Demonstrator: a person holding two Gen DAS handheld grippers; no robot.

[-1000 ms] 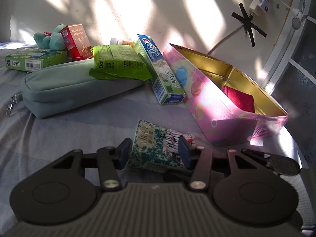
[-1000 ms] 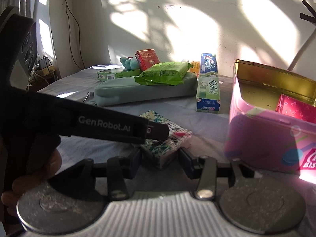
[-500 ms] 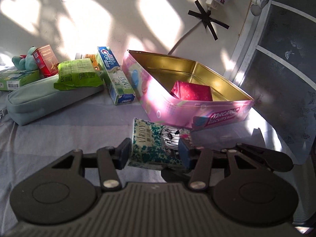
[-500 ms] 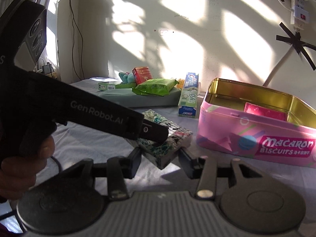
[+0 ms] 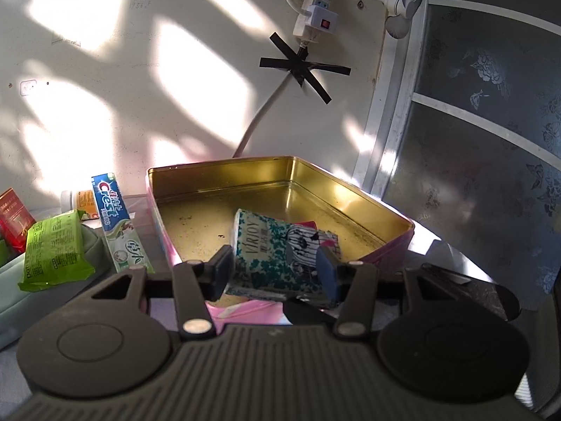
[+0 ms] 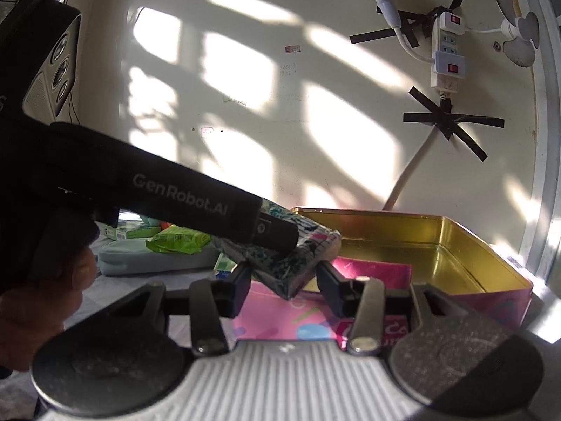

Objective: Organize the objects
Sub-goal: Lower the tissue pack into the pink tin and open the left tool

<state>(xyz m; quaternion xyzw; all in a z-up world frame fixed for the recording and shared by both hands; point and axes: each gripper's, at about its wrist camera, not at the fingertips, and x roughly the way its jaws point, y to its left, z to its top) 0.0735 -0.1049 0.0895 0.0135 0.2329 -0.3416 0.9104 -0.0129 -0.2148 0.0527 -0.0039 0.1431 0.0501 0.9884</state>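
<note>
Left to right, judged progress: red carton (image 5: 12, 222), green crinkly wipes pack (image 5: 52, 249), blue-green Crest toothpaste box (image 5: 119, 226) not yet sorted, lying w/ grey-green pouch (image 6: 140, 258) on grey cloth surface (image 5: 164, 291).

Teal-patterned tissue pack (image 5: 277, 256) above pink biscuit tin w/ gold interior (image 5: 368, 207); left gripper (image 5: 275, 268) clamped on it, right gripper (image 6: 282, 286) pinching same pack's end. Magenta packet (image 6: 371, 270) already in tin.

Room: sunlit wall, taped power strip (image 5: 315, 14), frosted door at right.

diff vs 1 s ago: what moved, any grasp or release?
The tissue pack went up off the bedsheet and now hangs over the open pink tin, above the red packet. No new grasp or release: left gripper and right gripper both stay clamped on it. Toothpaste box and green pouch unmoved.
</note>
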